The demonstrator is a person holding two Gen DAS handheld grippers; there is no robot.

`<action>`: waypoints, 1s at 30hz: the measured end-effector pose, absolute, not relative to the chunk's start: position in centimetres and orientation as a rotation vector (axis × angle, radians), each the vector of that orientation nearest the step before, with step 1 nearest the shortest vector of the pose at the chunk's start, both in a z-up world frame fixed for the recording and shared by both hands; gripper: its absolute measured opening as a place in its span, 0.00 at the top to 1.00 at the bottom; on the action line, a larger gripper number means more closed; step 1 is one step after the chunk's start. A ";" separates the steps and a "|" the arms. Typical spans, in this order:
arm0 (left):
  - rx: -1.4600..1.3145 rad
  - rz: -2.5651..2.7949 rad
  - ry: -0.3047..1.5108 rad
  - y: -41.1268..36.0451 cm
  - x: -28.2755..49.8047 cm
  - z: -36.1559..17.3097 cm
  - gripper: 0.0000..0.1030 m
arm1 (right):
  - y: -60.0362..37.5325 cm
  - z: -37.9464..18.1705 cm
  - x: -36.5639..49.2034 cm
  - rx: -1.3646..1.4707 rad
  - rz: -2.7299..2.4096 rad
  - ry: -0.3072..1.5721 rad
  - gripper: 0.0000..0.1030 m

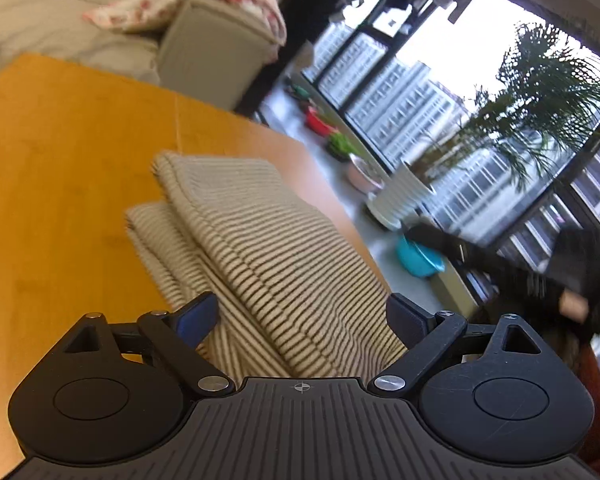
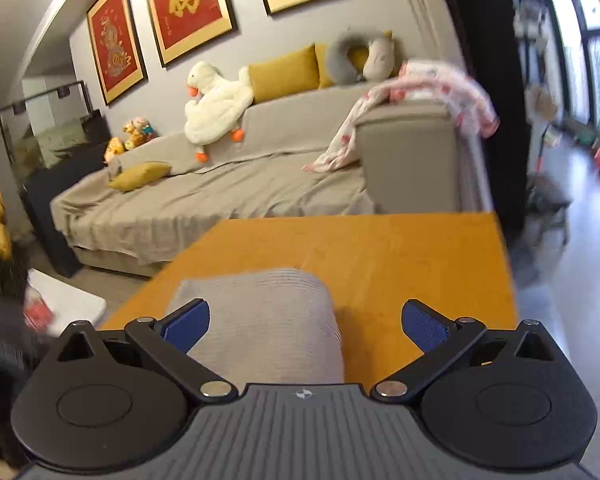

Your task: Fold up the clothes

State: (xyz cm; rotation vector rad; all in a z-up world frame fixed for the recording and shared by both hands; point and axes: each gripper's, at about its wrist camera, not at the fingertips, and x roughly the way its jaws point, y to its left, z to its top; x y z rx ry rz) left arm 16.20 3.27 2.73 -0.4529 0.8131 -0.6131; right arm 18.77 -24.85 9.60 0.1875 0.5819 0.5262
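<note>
A beige garment with thin dark stripes (image 1: 260, 248) lies folded in layers on the orange wooden table (image 1: 60, 160). My left gripper (image 1: 304, 316) hovers just above its near end, jaws spread wide, with cloth below them but neither pad pressing on it. In the right wrist view the same folded garment (image 2: 260, 320) shows as a rounded bundle on the table (image 2: 400, 260). My right gripper (image 2: 306, 326) stands open over its near edge and the bare wood beside it, holding nothing. The other gripper (image 1: 500, 264), blurred and dark, shows at the right of the left wrist view.
A grey-covered sofa (image 2: 220, 184) with a plush duck (image 2: 216, 104), yellow cushions and a floral blanket (image 2: 440, 92) stands beyond the table. Large windows, a potted palm (image 1: 540, 100) and coloured bowls on the floor (image 1: 418, 260) lie past the table's right edge.
</note>
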 end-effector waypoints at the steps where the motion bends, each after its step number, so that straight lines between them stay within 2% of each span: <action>1: -0.456 -0.616 0.828 3.2 16.7 2.3 0.10 | -24.8 9.2 20.4 0.214 0.554 0.621 0.00; 7: -0.458 -0.628 0.839 3.5 18.2 1.1 0.18 | -23.7 3.9 27.3 0.336 0.668 0.895 0.01; 8: -0.456 -0.622 0.832 3.7 18.4 1.0 0.19 | -23.7 3.2 27.5 0.394 0.698 0.914 0.07; 9: -0.449 -0.613 0.824 3.9 18.9 1.0 0.19 | -23.5 2.9 27.4 0.431 0.710 0.911 0.07; 14: -0.402 -0.593 0.792 5.2 21.8 1.7 0.22 | -23.0 5.3 25.0 0.366 0.691 0.696 0.24; 17: -0.326 -0.580 0.803 4.4 21.8 1.9 0.28 | -23.1 4.5 25.1 0.279 0.572 0.728 0.27; 25: -0.307 -0.566 0.798 4.1 20.9 2.5 0.26 | -24.3 4.5 25.8 0.336 0.559 0.776 0.19; 27: -0.299 -0.555 0.786 4.2 20.7 3.1 0.23 | -24.6 4.4 25.8 0.339 0.554 0.785 0.18; 30: -0.348 -0.514 0.731 5.9 21.1 4.3 0.11 | -24.8 4.0 25.0 0.327 0.551 0.788 0.18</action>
